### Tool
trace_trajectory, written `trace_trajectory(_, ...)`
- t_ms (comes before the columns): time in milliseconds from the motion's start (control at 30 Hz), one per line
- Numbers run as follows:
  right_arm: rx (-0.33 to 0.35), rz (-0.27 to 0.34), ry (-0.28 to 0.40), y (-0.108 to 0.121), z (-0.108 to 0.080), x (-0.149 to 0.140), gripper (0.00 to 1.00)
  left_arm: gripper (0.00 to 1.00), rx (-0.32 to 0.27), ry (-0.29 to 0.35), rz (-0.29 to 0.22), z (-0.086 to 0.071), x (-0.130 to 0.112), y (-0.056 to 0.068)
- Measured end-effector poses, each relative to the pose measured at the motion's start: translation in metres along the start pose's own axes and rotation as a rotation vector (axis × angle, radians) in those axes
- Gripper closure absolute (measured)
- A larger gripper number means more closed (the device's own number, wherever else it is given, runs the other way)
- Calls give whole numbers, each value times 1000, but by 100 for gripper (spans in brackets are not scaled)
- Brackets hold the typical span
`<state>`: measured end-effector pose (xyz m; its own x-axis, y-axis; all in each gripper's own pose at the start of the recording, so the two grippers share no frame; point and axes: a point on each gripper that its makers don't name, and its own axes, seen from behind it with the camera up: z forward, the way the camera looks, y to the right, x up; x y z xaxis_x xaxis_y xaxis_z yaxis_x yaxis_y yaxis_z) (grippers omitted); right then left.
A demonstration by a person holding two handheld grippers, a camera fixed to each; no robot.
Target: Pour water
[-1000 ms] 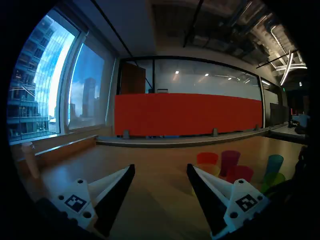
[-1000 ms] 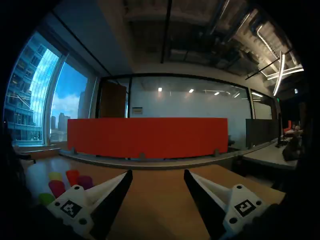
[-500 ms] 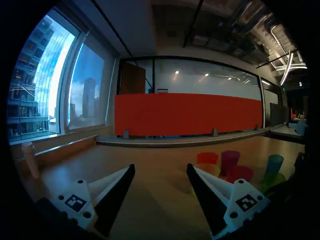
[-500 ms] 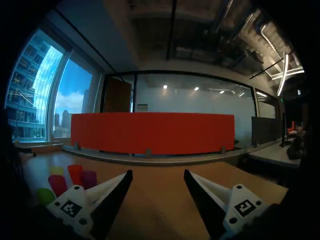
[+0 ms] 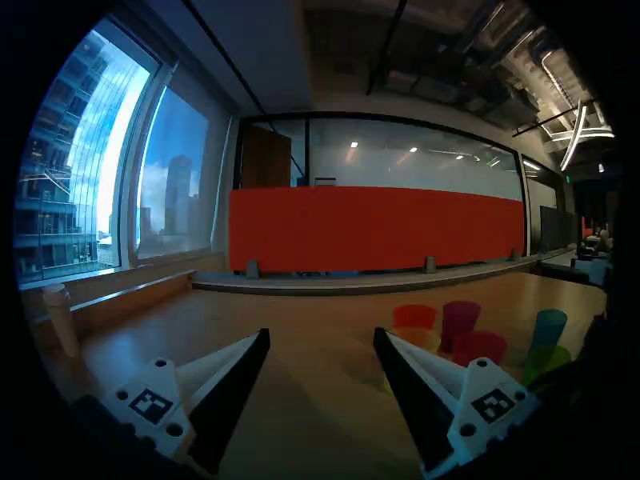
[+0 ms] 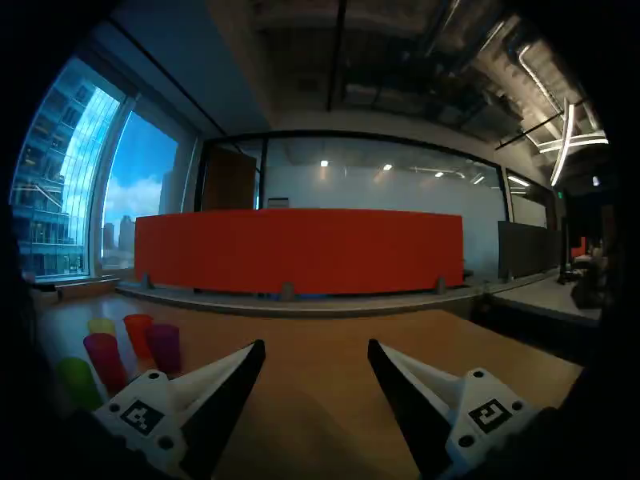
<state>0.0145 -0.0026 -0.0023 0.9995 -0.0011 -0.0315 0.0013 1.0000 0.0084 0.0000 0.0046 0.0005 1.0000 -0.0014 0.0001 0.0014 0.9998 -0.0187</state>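
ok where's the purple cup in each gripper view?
Left gripper view: purple cup right of centre, behind the pink cup.
Right gripper view: lower left, right of the orange cup.
Shared landmark: red partition across the background.

Red partition (image 5: 376, 228), magenta cup (image 5: 460, 318), teal cup (image 5: 549, 328)

This is a high-rise office: a long wooden table (image 5: 320, 320) runs up to a red divider screen (image 5: 376, 228), with a glass partition wall (image 5: 400, 156) behind it and a further desk (image 6: 544, 296) off to the right. Tall windows (image 5: 168, 192) look out on towers and sky. The open ceiling (image 5: 448, 56) shows bare ducts and pipes, with thin strip lights (image 5: 578, 132) hung beneath.
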Motion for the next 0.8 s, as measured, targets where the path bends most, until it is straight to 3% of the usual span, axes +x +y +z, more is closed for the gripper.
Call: trace_trajectory(800, -3, 2, -31, 0, 2, -15, 1, 4, 0, 0, 0, 0, 0, 0)
